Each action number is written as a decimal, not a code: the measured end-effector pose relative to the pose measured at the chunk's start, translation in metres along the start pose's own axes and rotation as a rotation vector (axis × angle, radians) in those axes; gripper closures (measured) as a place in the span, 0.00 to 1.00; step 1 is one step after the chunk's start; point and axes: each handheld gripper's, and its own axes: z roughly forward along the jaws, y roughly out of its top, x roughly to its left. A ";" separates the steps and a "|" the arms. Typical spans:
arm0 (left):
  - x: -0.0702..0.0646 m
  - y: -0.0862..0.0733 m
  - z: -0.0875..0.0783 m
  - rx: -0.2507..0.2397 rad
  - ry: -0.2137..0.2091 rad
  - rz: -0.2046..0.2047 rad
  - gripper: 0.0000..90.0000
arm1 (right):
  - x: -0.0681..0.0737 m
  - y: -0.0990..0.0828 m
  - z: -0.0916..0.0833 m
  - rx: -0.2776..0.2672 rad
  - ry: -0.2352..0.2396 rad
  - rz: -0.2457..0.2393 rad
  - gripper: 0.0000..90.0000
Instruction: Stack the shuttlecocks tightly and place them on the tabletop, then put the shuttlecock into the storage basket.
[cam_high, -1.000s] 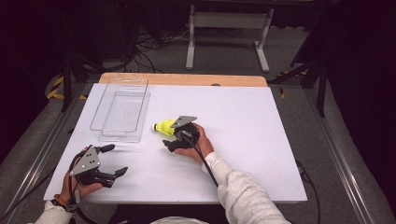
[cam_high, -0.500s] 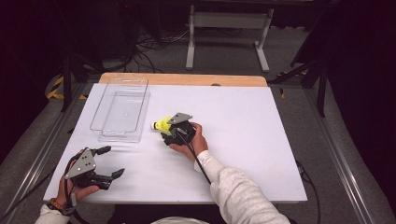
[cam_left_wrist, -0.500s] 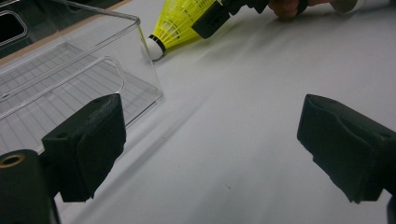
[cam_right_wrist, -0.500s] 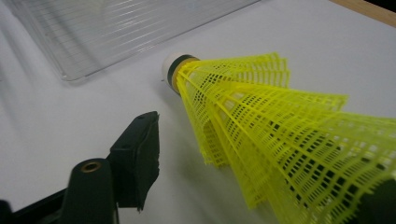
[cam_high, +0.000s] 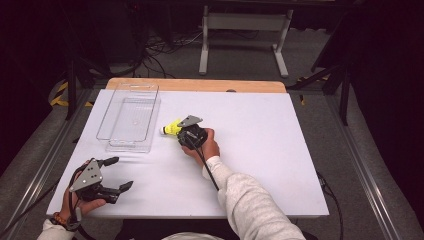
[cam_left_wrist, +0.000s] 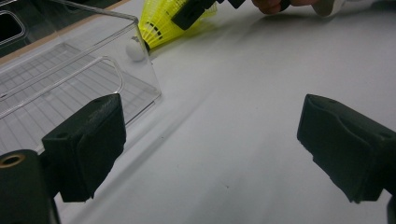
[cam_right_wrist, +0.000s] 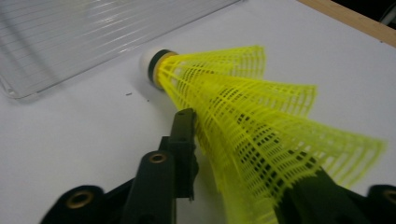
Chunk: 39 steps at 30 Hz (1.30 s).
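Observation:
A yellow plastic shuttlecock (cam_high: 171, 128) with a white cork tip lies on the white table (cam_high: 260, 150), just right of a clear plastic bin (cam_high: 127, 145). My right gripper (cam_high: 178, 132) has just been closing around its mesh skirt (cam_right_wrist: 243, 107). The skirt sits between the jaws, and the left pad (cam_right_wrist: 184, 135) presses its side. The cork tip points at the bin (cam_right_wrist: 70, 37). My left gripper (cam_high: 121, 173) rests near the front left edge, open, with bare table between its jaws (cam_left_wrist: 210, 140). Beyond those jaws are the bin's corner (cam_left_wrist: 70, 70) and the shuttlecock (cam_left_wrist: 163, 23).
A wooden strip (cam_high: 200, 85) runs along the table's far edge. Metal rails flank the table on both sides. Cables and a stand's legs (cam_high: 242, 45) lie on the floor beyond. A black cable trails from the right gripper along the sleeve.
The right gripper has edged left onto the shuttlecock and its jaws have drawn in around the skirt. The left gripper has stayed put.

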 end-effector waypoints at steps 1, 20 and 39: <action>0.000 0.000 0.000 0.000 0.001 -0.002 0.10 | 0.000 0.000 0.001 0.003 0.001 -0.010 0.85; 0.001 -0.002 0.001 0.009 -0.003 -0.004 0.10 | 0.001 0.004 0.002 -0.009 -0.013 -0.034 0.92; 0.001 -0.003 -0.004 -0.006 0.018 -0.012 0.10 | -0.001 0.005 -0.004 -0.033 0.015 -0.025 0.93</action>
